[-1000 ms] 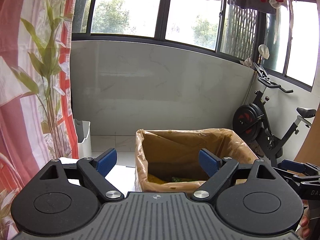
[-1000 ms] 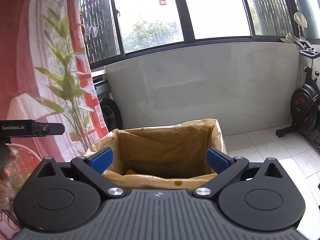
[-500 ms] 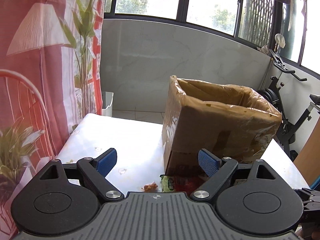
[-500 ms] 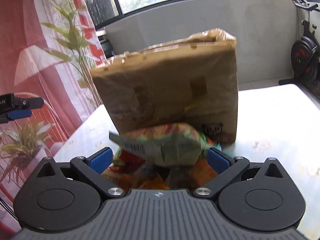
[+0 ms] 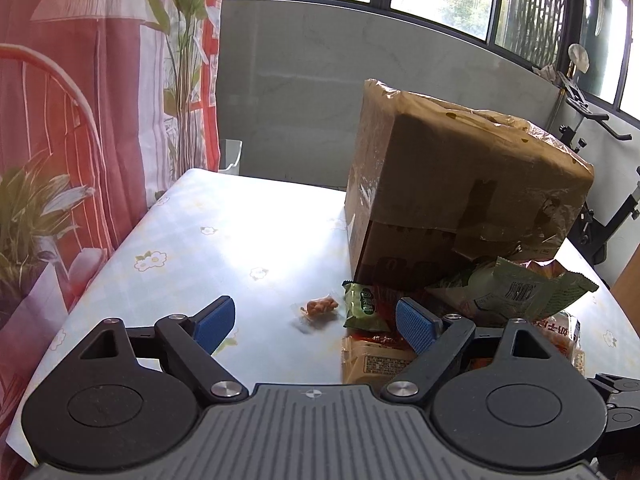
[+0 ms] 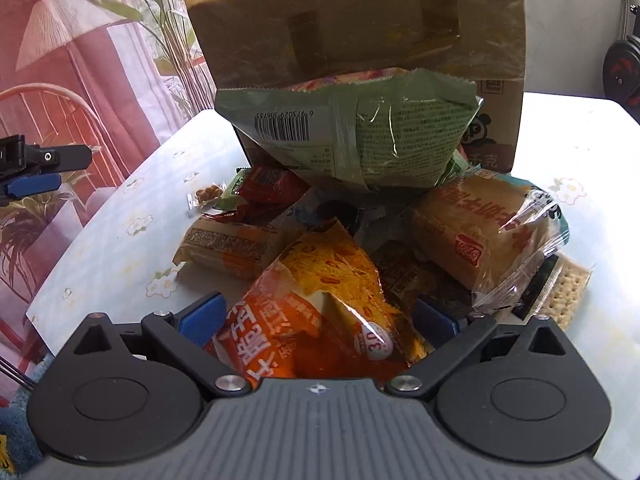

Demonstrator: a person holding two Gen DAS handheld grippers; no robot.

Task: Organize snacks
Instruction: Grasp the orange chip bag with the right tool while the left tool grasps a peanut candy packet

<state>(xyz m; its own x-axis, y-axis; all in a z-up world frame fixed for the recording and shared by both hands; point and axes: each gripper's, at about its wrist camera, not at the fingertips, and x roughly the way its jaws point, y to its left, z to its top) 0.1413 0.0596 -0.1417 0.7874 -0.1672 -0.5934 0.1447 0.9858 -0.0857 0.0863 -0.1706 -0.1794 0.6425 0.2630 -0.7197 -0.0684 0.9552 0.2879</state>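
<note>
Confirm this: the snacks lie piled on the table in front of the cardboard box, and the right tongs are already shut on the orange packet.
Not quite. The right wrist view shows the right tongs open, with the orange packet lying between the blue pads, ungripped. The rest holds: the snacks are piled on the table in front of the cardboard box.
</note>
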